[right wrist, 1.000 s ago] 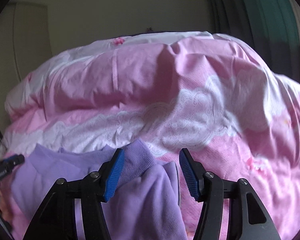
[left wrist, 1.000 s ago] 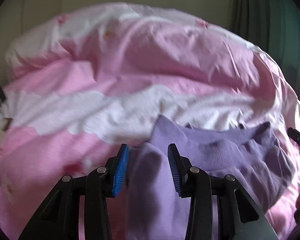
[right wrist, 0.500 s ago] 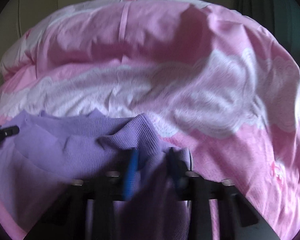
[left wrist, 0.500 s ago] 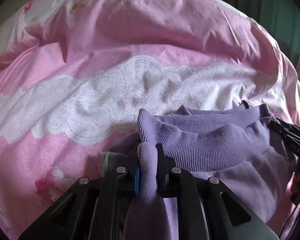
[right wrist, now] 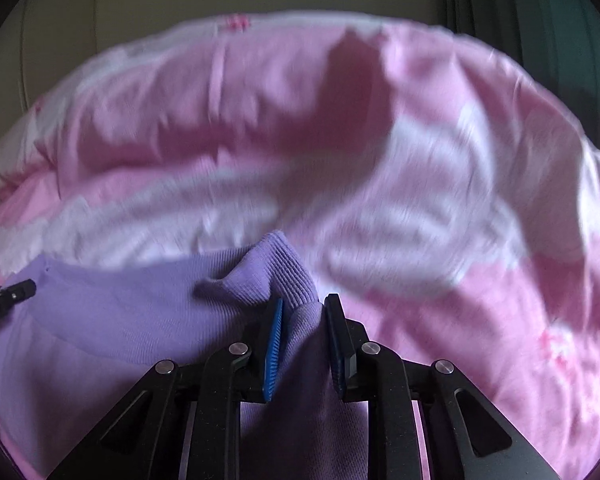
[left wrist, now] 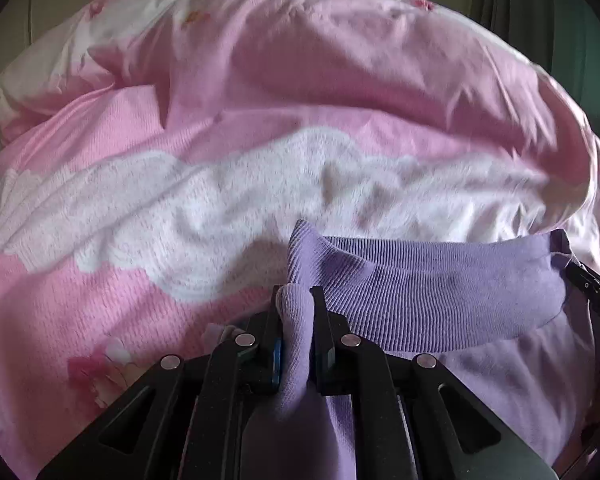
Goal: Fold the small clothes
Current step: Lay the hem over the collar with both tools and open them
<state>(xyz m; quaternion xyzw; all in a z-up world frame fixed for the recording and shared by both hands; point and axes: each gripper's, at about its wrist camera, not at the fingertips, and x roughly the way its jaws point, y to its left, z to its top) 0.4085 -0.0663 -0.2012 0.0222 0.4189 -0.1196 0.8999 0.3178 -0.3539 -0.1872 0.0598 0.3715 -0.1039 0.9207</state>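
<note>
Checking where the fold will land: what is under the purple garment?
The pink and white quilt lies under the purple garment. What lies beneath the garment's middle is covered.

The left gripper reached up from the bottom centre of the left wrist view, its black linkage arms fanning out toward both lower corners. Its jaws had just been closing and stood pinched on a fold of the purple garment, a sliver of blue pad showing on the left finger. The right gripper filled the bottom centre of the right wrist view in the same way. Its jaws had also just been closing, and its blue pads pressed a bunched fold of the garment between them. The tip of each gripper showed at the edge of the other's view.
</note>
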